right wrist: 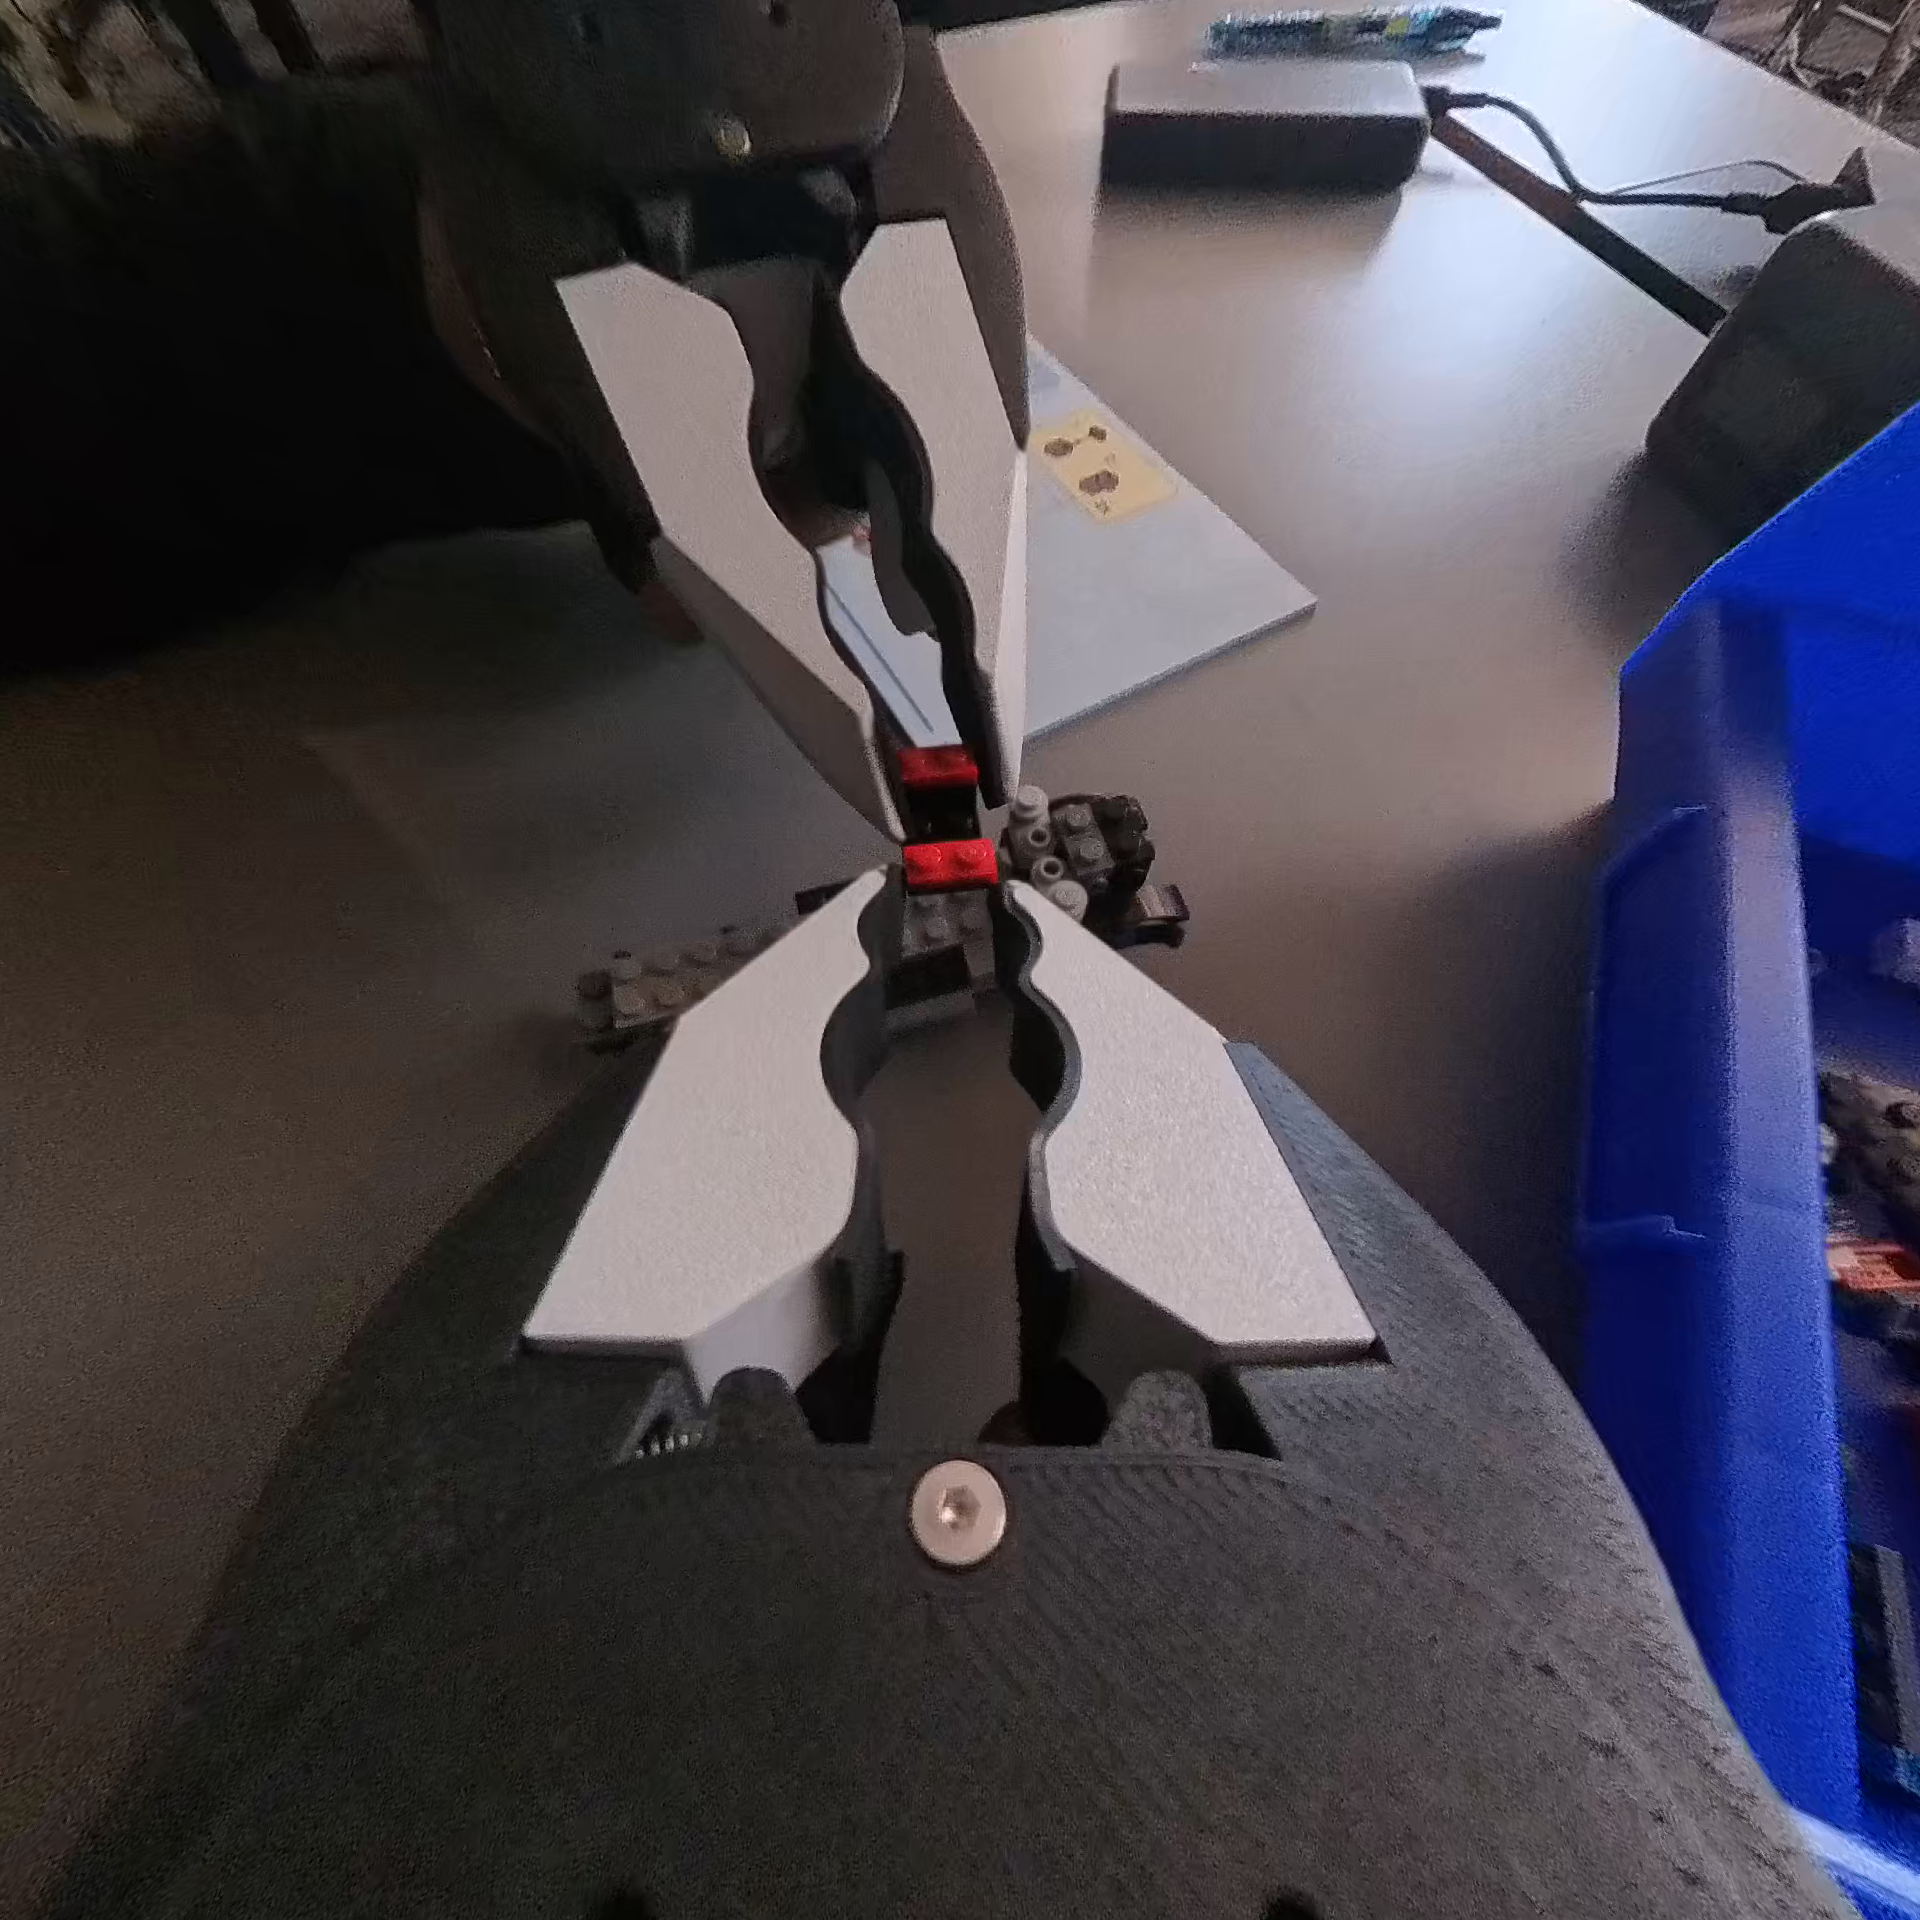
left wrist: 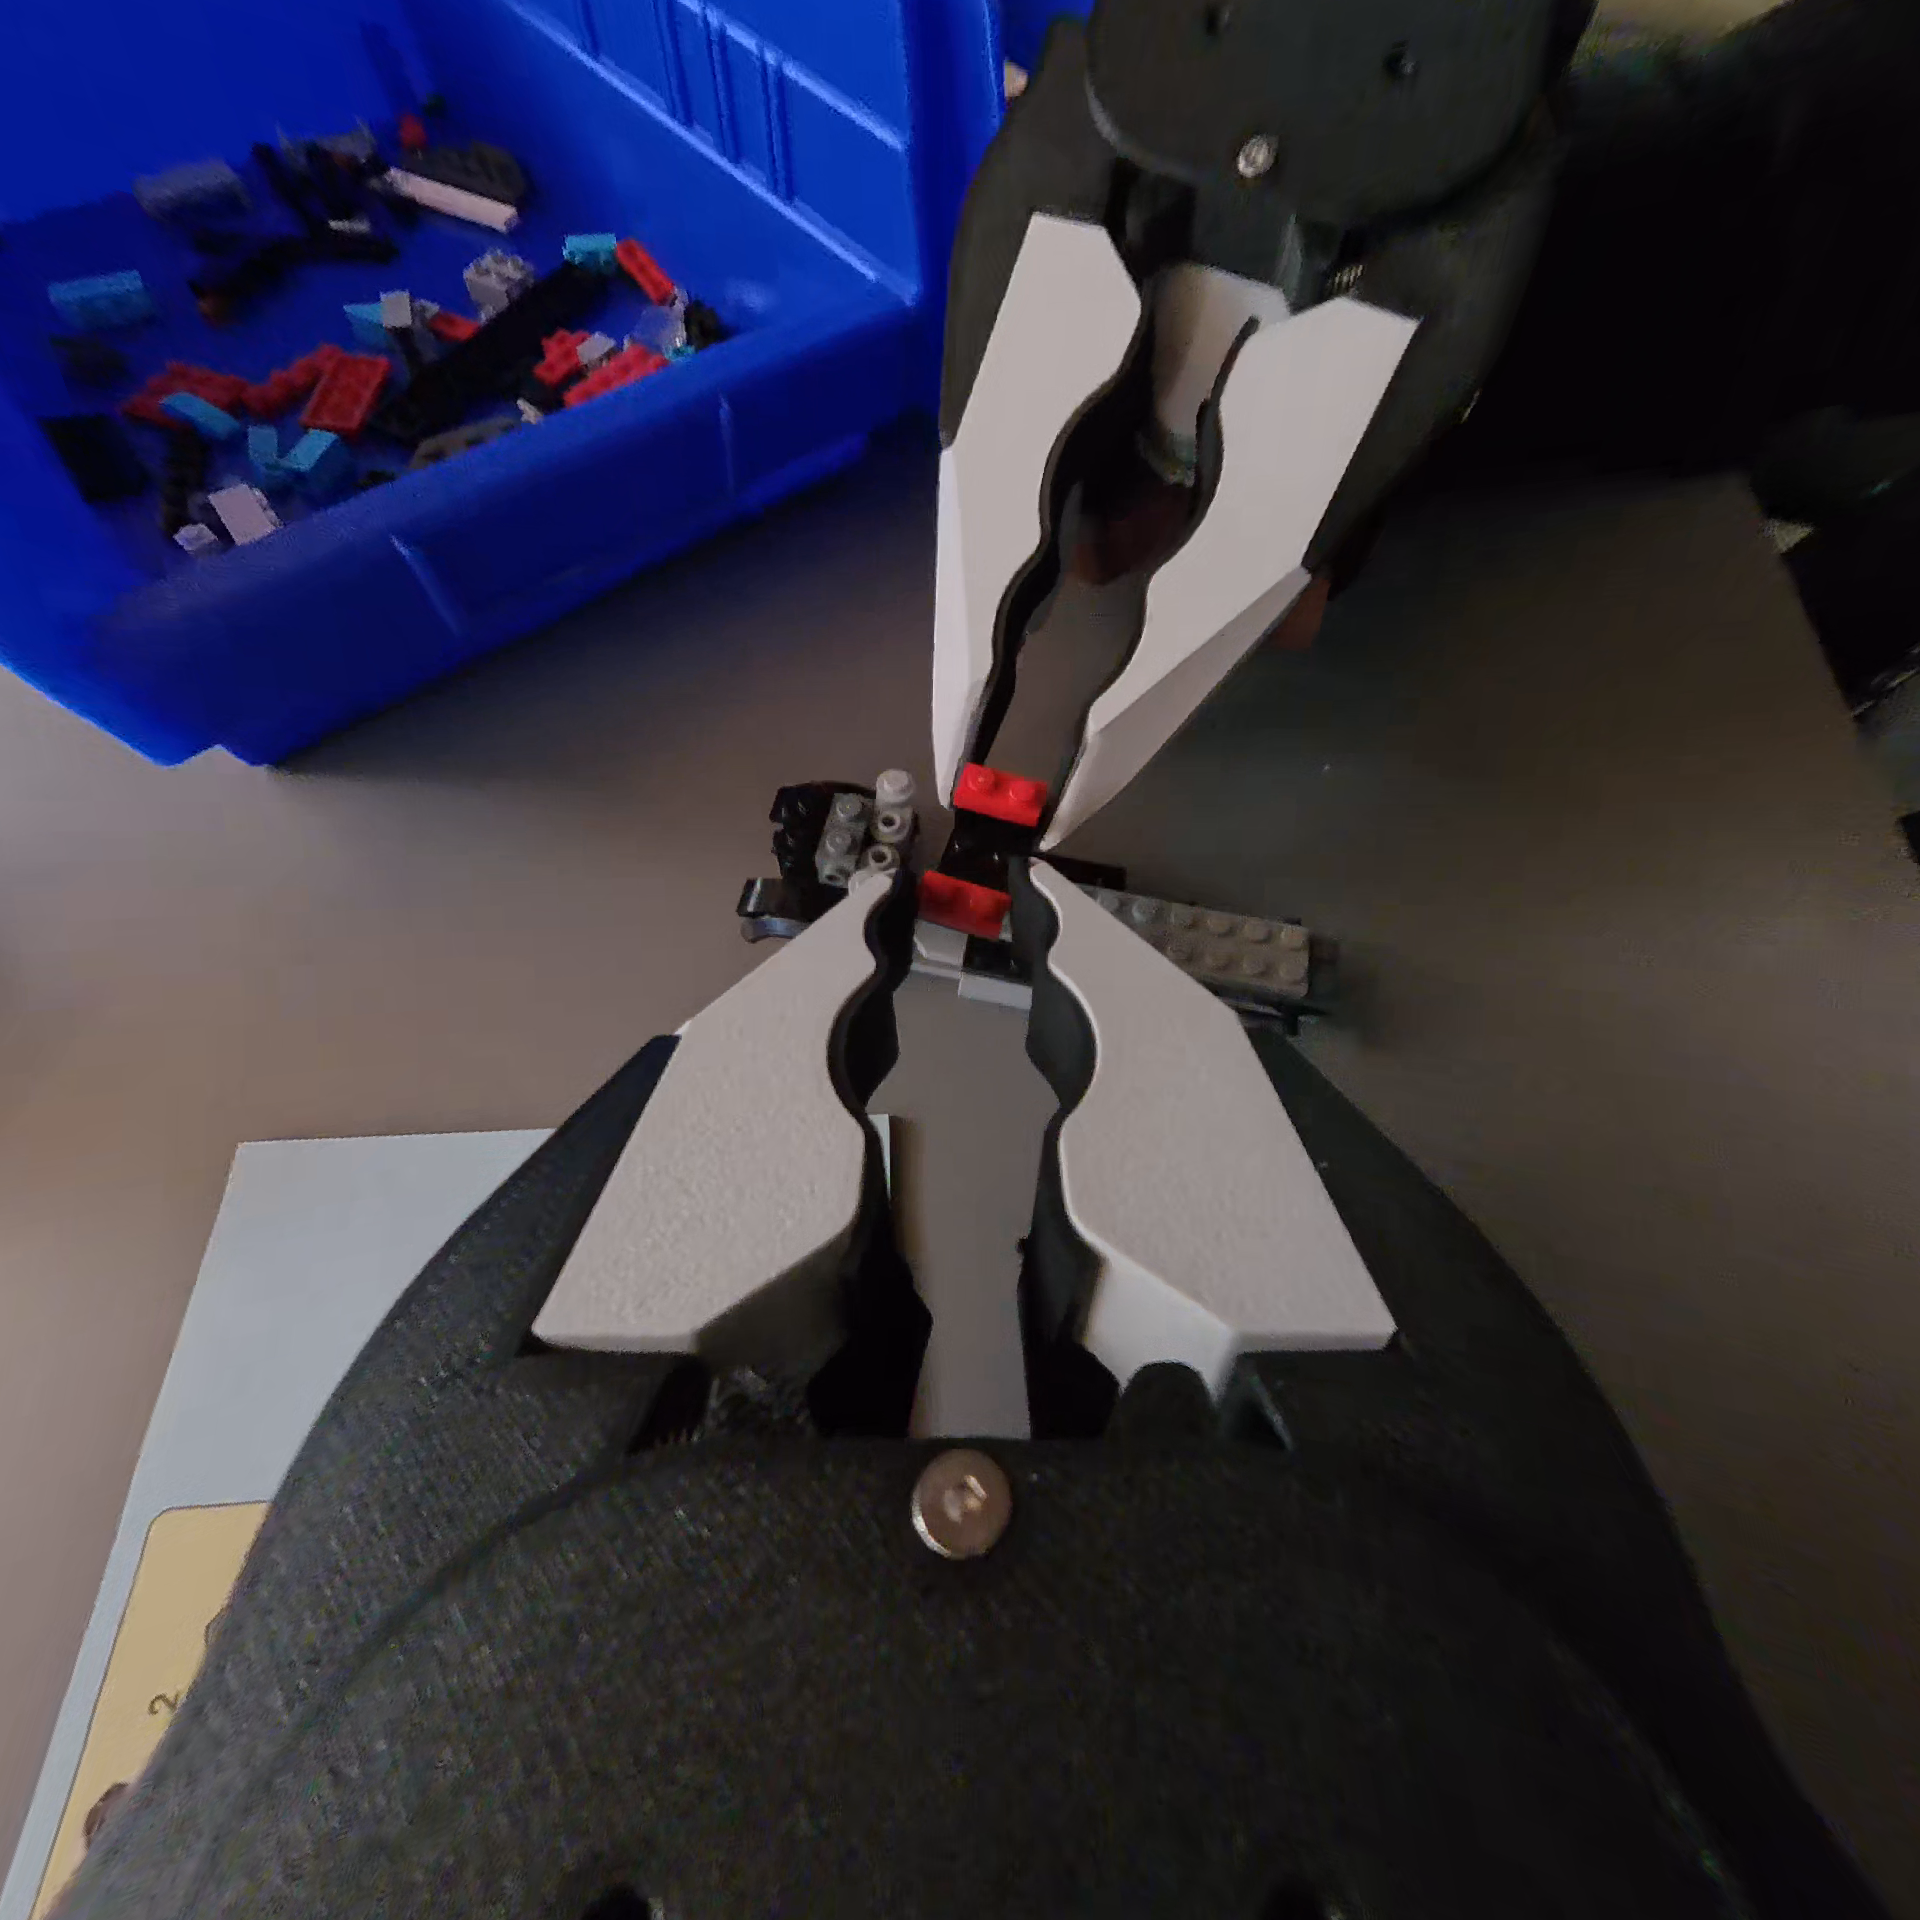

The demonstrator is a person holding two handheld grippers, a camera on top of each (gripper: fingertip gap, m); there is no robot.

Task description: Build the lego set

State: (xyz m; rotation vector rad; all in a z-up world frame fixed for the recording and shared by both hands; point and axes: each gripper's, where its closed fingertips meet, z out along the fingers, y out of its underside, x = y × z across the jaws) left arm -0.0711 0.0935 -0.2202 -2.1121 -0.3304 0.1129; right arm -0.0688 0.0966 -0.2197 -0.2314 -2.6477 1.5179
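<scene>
A small lego model (left wrist: 1216, 935) of black and grey parts sits on the grey table. Its raised middle has a black section with a red plate (left wrist: 964, 899) at the near end and a second red plate (left wrist: 1003, 795) at the far end. My left gripper (left wrist: 961, 888) is shut on the model at the near red plate. My right gripper (left wrist: 1006, 810) comes from the opposite side and is shut on the far red plate. In the right wrist view, my right gripper (right wrist: 945, 888) flanks its red plate (right wrist: 945, 864), and the left gripper (right wrist: 940, 805) holds the other.
A blue bin (left wrist: 520, 582) with several loose bricks stands at the back left, and shows at the right edge of the right wrist view (right wrist: 1714, 1039). An instruction booklet (left wrist: 343, 1299) lies under my left gripper. A black box (right wrist: 1262, 120) with a cable lies farther off. My left and right fingertips are right by each other.
</scene>
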